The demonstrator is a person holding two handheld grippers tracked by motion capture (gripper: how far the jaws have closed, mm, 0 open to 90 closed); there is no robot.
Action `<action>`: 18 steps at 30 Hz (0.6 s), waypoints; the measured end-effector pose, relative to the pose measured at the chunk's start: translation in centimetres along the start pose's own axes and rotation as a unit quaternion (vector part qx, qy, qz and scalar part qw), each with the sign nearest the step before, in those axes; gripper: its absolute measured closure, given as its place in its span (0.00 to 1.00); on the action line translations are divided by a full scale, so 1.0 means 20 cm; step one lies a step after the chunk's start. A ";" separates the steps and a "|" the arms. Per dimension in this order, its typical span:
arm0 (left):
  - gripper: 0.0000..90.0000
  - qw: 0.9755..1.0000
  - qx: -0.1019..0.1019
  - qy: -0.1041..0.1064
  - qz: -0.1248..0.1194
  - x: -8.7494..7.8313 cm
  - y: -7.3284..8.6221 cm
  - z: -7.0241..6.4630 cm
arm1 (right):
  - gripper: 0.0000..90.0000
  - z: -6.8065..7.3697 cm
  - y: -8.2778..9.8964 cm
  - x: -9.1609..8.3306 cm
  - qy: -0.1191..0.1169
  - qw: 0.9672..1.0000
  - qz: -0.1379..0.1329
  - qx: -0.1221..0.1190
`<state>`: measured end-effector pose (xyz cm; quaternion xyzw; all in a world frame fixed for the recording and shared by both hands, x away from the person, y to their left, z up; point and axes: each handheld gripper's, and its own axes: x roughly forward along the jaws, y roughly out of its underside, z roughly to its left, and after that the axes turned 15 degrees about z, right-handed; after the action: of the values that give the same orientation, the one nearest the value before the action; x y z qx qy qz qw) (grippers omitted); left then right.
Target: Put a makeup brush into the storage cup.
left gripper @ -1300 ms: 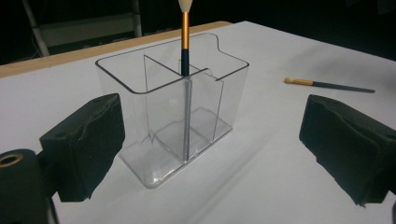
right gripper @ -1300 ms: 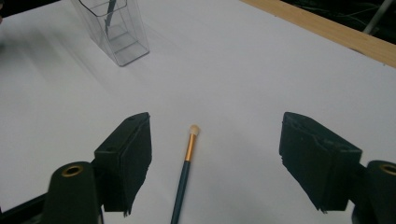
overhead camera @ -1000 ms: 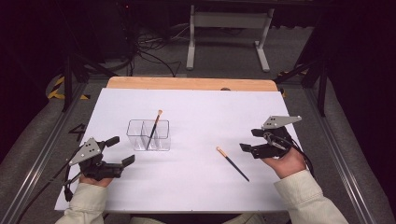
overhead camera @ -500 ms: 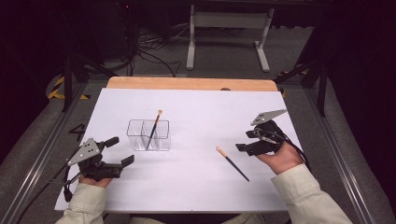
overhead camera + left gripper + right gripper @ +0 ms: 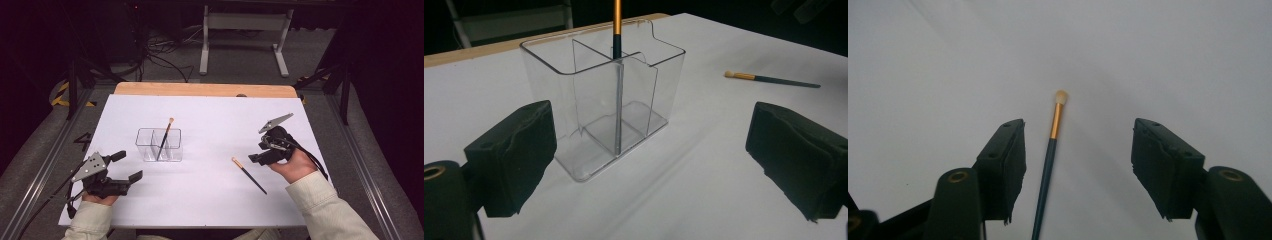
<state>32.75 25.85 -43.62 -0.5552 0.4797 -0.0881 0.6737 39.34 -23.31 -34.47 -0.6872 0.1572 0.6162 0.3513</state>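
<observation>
High view: white table [image 5: 210, 200]. Clear divided organizer [image 5: 159, 144] left of centre, one brush [image 5: 164, 139] standing in it. Loose brush [image 5: 248, 175] lies flat right of centre. Right gripper [image 5: 256, 159] just beside its right, jaws aimed at it, no contact. Left gripper [image 5: 127, 167] near the front left edge, jaws spread, empty.

Left gripper view: pads [image 5: 514, 155] wide apart; organizer [image 5: 604, 100] ahead, apart from them; loose brush [image 5: 771, 79] far right.

Right gripper view: loose brush [image 5: 1050, 160] lies between the pads [image 5: 1005, 167], nearer the left one, untouched. Jaws have just been closing, gap remains.
</observation>
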 end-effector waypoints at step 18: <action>0.08 1.000 -0.004 -0.007 0.000 -0.02 0.02 -0.01 | 0.54 0.01 -0.05 0.12 -0.010 0.998 0.062 0.022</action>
<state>32.31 26.12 -43.72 -0.5586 0.4758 -0.0820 0.6745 40.35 -21.97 -36.48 -0.6617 0.2099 0.6402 0.3289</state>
